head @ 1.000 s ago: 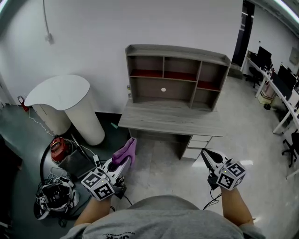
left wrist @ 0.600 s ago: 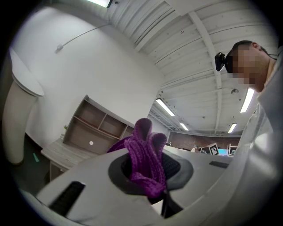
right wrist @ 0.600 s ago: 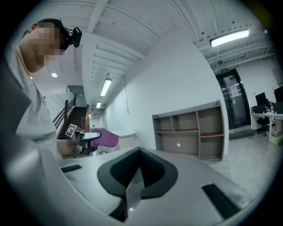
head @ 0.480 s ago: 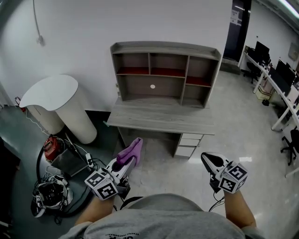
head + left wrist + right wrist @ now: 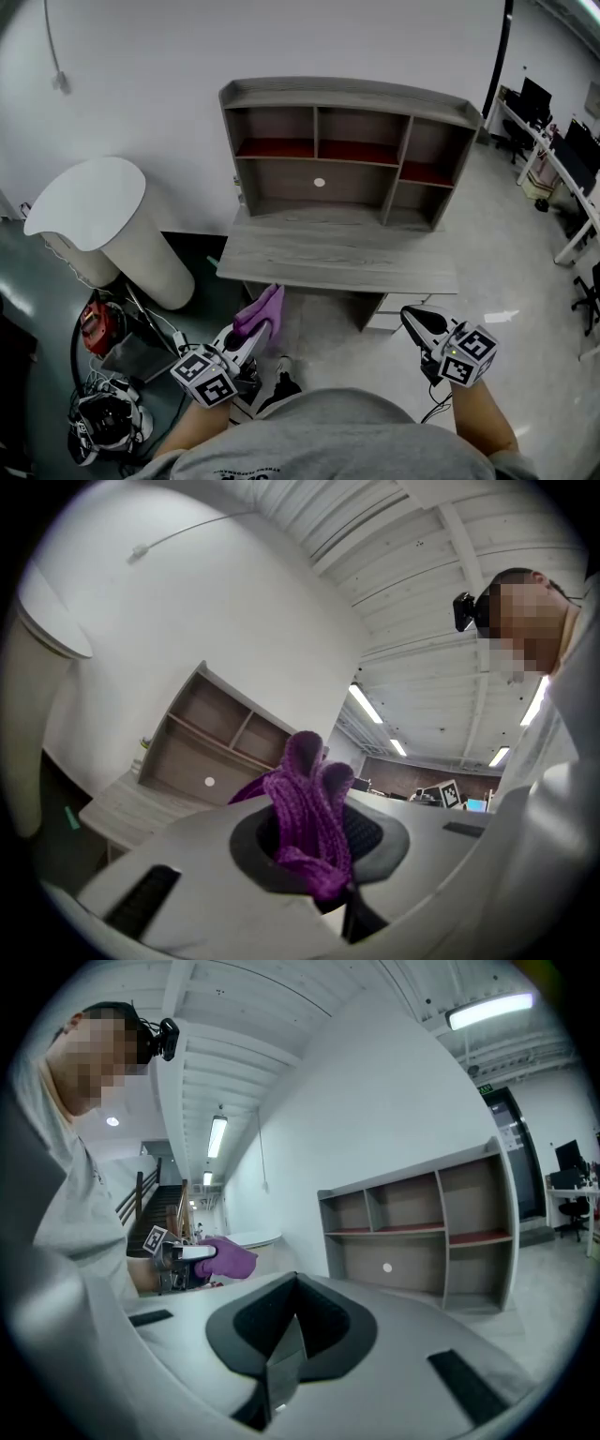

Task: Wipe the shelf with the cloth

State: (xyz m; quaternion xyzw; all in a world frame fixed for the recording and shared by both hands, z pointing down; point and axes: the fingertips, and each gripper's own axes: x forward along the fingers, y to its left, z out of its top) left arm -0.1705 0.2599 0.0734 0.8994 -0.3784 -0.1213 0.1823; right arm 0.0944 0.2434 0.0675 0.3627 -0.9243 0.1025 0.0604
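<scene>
A grey wooden desk (image 5: pixel 337 258) carries a shelf unit (image 5: pixel 342 155) with several open compartments, some with red floors. My left gripper (image 5: pixel 251 336) hangs low at the left, in front of the desk's edge, shut on a purple cloth (image 5: pixel 260 310) that bunches up out of its jaws (image 5: pixel 309 822). Low at the right, my right gripper (image 5: pixel 417 322) is shut with nothing in it, its jaws meeting in the right gripper view (image 5: pixel 281 1363). Both are short of the shelf (image 5: pixel 422 1232). The cloth (image 5: pixel 223 1258) also shows in the right gripper view.
A white rounded table (image 5: pixel 94 202) on a thick column stands left of the desk. Cables, a red device (image 5: pixel 94 323) and a helmet (image 5: pixel 108 422) lie on the dark floor at the lower left. Office desks and chairs (image 5: pixel 572 159) line the right side.
The desk and shelf have come nearer and now sit more central in the head view. Both grippers keep their hold and their places relative to my body.
</scene>
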